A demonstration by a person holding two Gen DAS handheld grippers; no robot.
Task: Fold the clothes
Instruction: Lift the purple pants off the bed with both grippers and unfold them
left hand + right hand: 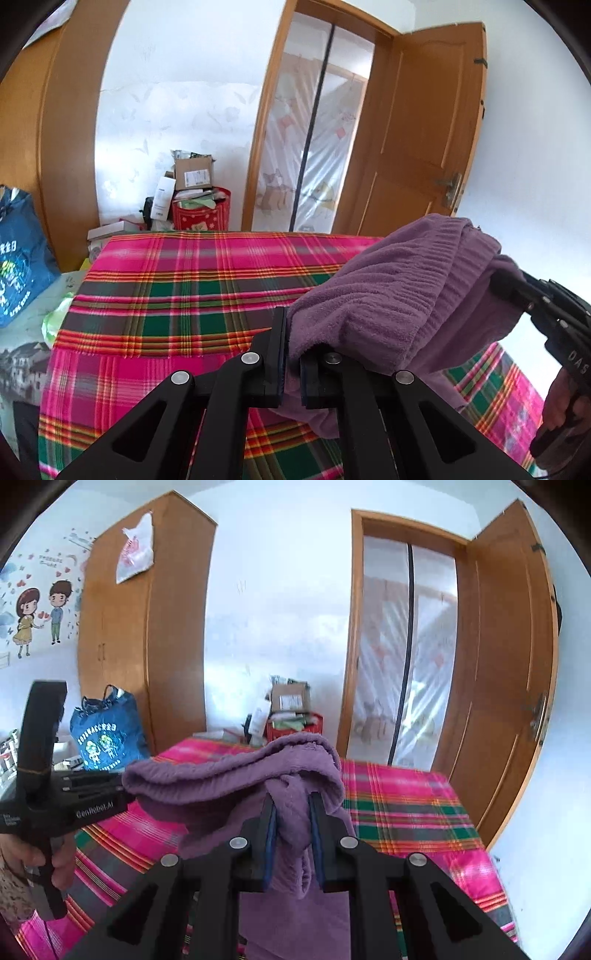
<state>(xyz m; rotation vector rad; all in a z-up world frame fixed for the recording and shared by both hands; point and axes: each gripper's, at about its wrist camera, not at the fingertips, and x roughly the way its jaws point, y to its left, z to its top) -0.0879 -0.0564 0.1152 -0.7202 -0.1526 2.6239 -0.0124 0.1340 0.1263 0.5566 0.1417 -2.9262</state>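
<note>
Bedroom walls, a wardrobe and an open door (pixel 424 122) frame the left wrist view, with a plaid bed (pixel 177 295) filling the lower half. Over that bed the left gripper (pixel 291 354) has its jaws closed almost completely on one corner of a purple garment (pixel 388 295). From this pinch the cloth rises up and to the right in a thick, bunched band, well clear of the bed. At the far end of the band the right gripper (pixel 517 291) bites into the cloth, a hand (pixel 557 398) on its grip below.

Plaid bed again in the right wrist view, below the wardrobe (pixel 147 620) and a blue bag (pixel 107 734). The right gripper has its jaws part-way closed on a twisted wad of garment, thick enough to keep them from meeting. From there the cloth runs left as a rolled ridge to the left gripper (pixel 122 790), which is seen side-on.

So the garment's long axis lies from one gripper to the other, hung between them above the bed, with slack drooping under the right jaws. Both hands look about equally near the bed. The next move likely depends on pulling the two grips apart along that axis to spread the cloth flat.
</note>
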